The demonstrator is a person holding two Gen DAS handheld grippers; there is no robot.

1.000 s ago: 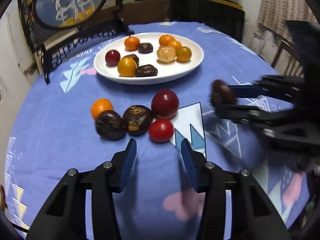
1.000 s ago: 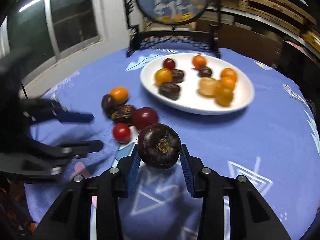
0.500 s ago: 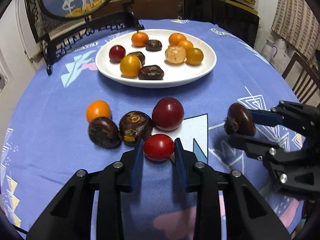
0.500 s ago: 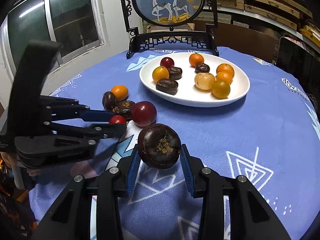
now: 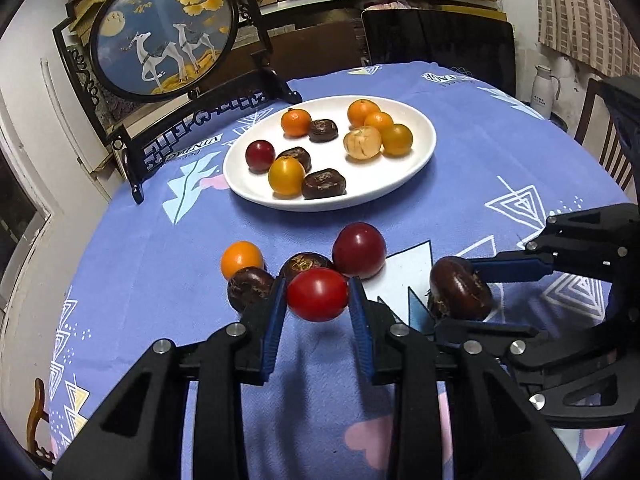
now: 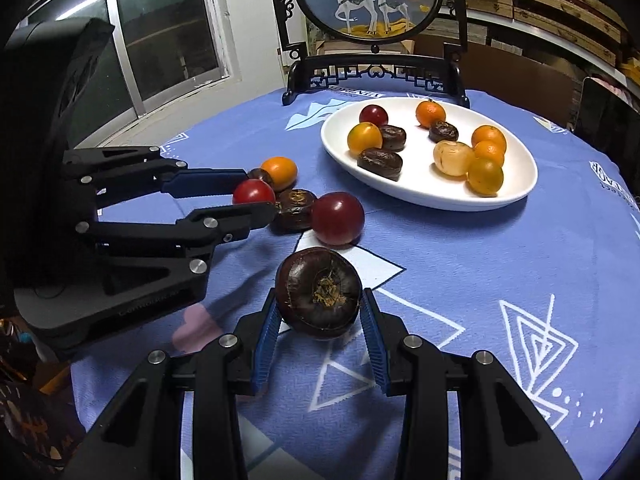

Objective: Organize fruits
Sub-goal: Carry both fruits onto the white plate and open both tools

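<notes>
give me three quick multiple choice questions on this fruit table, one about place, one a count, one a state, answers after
1. Where is the framed deer picture relative to the white plate?
A. behind it, at the table's far edge
B. on top of it
C. under the table

2. How many fruits lie loose on the tablecloth, held ones left out?
A. one
B. four
C. nine

3. What does the left gripper have between its pads?
A. nothing
B. an orange fruit
C. a red tomato

Answers:
1. A, its black stand rises just beyond the plate.
2. B, an orange fruit, two dark brown fruits and a dark red fruit sit grouped near the plate.
3. C, both blue pads press the tomato's sides, while the right gripper grips a dark brown fruit.
</notes>
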